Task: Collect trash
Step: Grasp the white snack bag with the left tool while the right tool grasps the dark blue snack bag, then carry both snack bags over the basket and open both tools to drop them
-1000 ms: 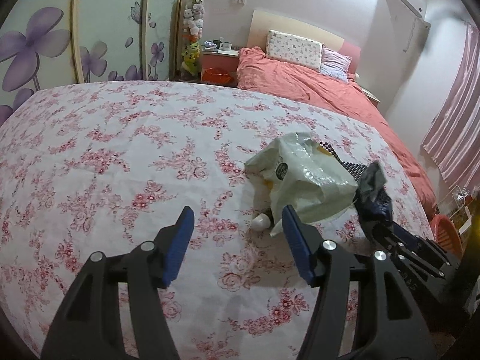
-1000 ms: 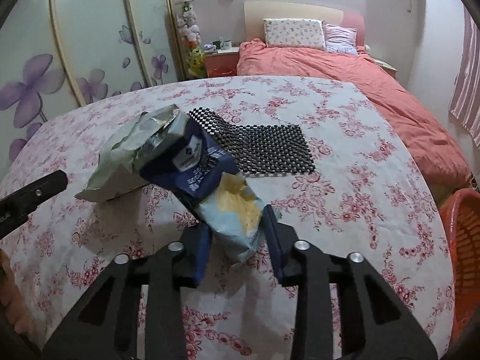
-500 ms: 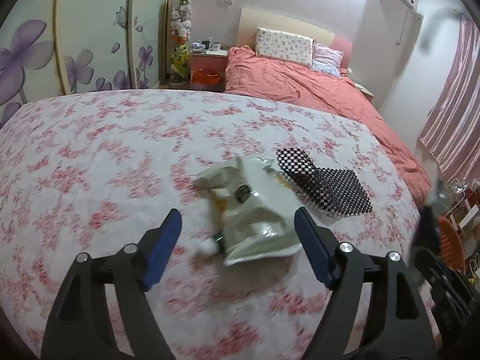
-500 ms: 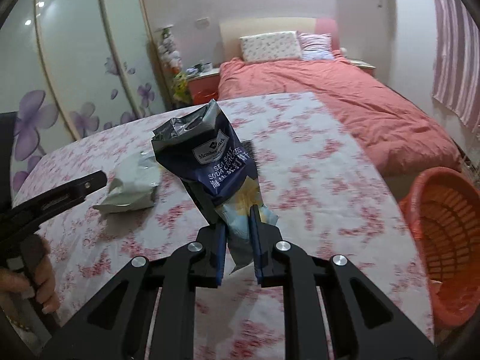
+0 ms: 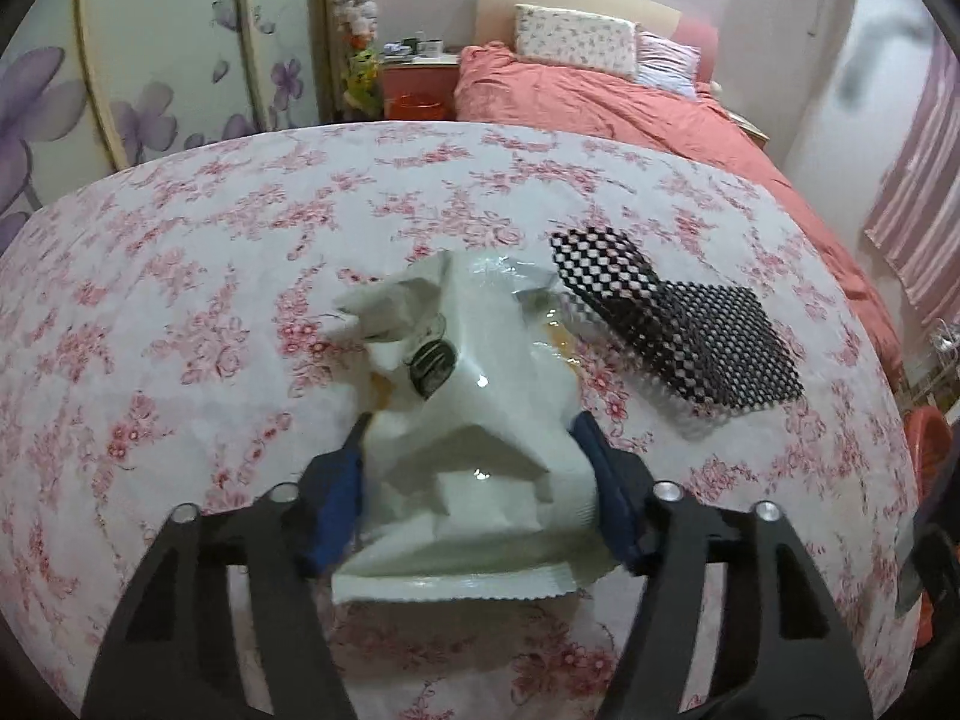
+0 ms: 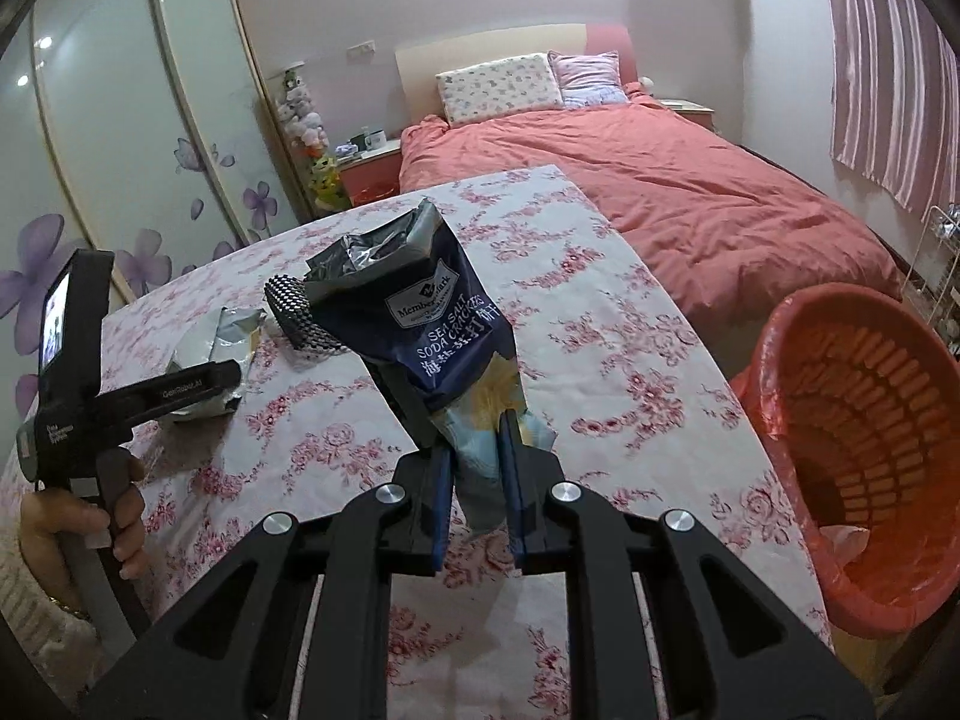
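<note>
1. Now that the left gripper (image 5: pixel 474 483) has come forward over the flowery table (image 5: pixel 180 276), the white bag (image 5: pixel 474 420) sits right between its two blue fingers (image 5: pixel 336 504). A second ago the bag lay farther off and a bit to the right of it.
2. The jaws of the left gripper have just been closing, after opening wide for a moment. The fingers are at both sides of the bag and seem to touch it. I cannot tell if they squeeze it yet, and the bag lies flat on the table.
3. This means the white bag is about to be picked up, I think. It only needs a firm squeeze first.
4. The right gripper (image 6: pixel 474 468) is clenched tight on the bottom of the blue cracker bag (image 6: pixel 420 324). The bag sticks up in the air, off the table, with its open top far from the gripper.
5. A second ago the blue bag hung over the middle of the table. Now it is nearer the right edge, and the red basket (image 6: pixel 780 348) shows big on the right, beside the table and lower down.
6. So the blue bag is on its way to the basket but is not over it yet.
7. A black net mat (image 5: pixel 678 330) lies just right of the white bag, on the far side.
</note>
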### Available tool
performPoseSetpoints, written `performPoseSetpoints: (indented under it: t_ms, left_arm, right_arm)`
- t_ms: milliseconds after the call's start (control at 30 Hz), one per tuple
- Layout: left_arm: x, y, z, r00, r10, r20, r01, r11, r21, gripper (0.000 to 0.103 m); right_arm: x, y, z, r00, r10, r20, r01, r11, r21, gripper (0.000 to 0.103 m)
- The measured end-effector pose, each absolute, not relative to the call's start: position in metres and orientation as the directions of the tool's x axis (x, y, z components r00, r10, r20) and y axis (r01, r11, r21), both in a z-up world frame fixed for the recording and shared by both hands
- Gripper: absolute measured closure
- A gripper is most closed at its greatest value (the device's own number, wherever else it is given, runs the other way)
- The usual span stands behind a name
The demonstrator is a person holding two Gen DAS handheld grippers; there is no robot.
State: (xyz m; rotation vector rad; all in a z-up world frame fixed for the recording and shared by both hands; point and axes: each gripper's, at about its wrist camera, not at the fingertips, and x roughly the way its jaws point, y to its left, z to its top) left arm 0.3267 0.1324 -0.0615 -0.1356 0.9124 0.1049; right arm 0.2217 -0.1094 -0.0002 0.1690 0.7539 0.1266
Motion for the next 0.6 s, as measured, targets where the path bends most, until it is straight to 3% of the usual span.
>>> performPoseSetpoints:
  t_ms: [600]
  left_arm:
    - [0.257,0.116,0.003,0.747,-0.034,-0.664,-0.052,0.993,-0.109,0.043]
  right_arm:
    - [0.178,-0.145,0.037,0.813,0.117,-0.570,0.014,0.975,0.220,0.088]
